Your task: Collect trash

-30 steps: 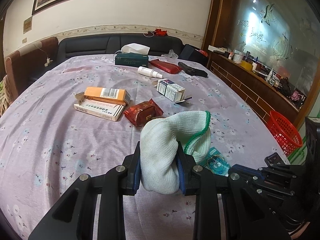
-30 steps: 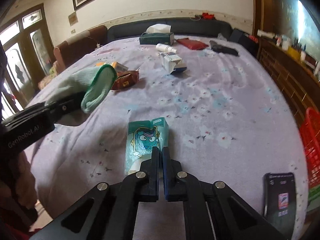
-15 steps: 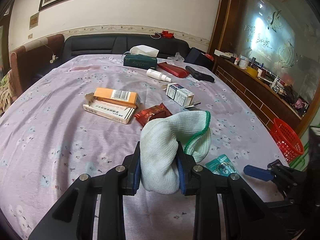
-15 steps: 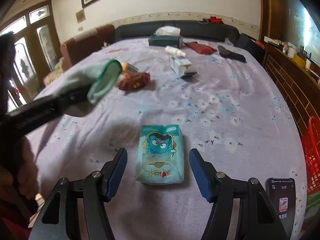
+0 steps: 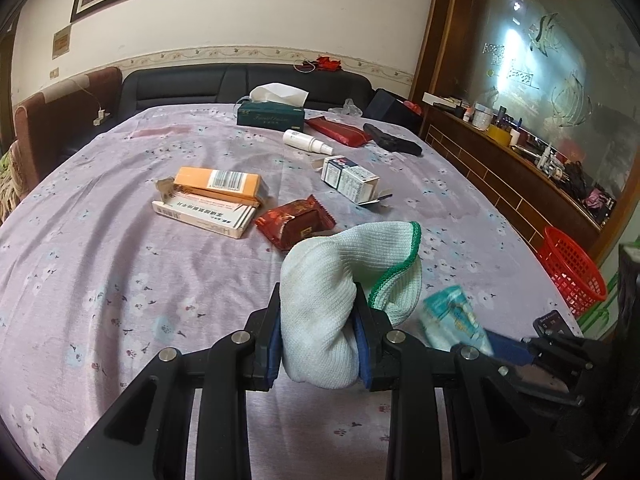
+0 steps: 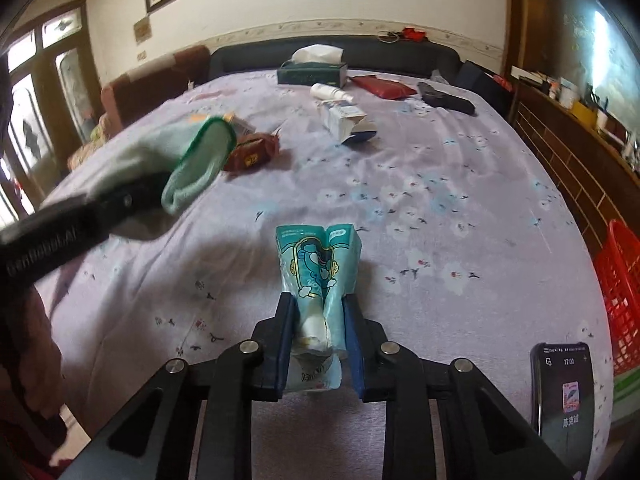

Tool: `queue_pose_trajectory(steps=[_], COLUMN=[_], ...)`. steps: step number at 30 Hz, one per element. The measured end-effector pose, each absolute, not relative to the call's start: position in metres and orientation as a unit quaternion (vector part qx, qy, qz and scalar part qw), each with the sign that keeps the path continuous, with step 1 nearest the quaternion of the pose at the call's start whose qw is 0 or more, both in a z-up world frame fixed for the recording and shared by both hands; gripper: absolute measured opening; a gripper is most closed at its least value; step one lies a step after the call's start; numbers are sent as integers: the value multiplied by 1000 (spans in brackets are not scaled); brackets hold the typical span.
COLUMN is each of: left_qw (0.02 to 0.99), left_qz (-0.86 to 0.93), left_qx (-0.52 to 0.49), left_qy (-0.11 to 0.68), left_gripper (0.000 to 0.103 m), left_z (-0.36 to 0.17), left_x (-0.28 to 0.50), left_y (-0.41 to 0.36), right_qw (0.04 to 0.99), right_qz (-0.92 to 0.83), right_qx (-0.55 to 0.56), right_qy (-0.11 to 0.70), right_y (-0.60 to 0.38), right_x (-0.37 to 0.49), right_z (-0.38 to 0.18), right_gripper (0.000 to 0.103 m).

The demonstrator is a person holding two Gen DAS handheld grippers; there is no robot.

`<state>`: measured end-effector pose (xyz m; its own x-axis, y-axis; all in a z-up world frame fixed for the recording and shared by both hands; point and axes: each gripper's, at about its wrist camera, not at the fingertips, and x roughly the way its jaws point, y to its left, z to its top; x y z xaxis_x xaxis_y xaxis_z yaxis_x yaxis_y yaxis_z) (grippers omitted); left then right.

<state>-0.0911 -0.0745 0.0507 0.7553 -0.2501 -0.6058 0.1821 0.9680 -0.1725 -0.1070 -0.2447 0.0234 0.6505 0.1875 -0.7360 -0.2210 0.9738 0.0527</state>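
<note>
Teal tissue packet, cartoon-printed, crumpled, pinched by closing right gripper; left gripper clamping white cloth.

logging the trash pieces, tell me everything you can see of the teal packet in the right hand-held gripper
The teal packet is a soft, glossy plastic pouch printed with a cartoon character and white text. It is crumpled and pinched in the middle, with something white showing near its lower end. It points away from the camera, its far end flaring wide above the tablecloth. The right hand-held gripper is closing on it, both pads against its sides. The left wrist view shows it only as a blur.
</note>
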Motion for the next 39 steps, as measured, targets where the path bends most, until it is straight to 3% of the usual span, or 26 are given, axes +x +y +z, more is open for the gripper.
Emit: queue_pose_trajectory(steps=[12,39], left_qw=[933,933], left_qz=[-131,-137], left_qx=[-23,3], left_qy=[335,333], left_gripper=[28,28], left_z=[49,53], left_x=[-92,-100], left_y=[-104,-124], right_qw=[930,934], right_qz=[69,46], right_qx=[8,34], right_qy=[362,352], right_y=[-279,-308], right_x=[-117,-131], right_z=[52,61], right_gripper=[26,26])
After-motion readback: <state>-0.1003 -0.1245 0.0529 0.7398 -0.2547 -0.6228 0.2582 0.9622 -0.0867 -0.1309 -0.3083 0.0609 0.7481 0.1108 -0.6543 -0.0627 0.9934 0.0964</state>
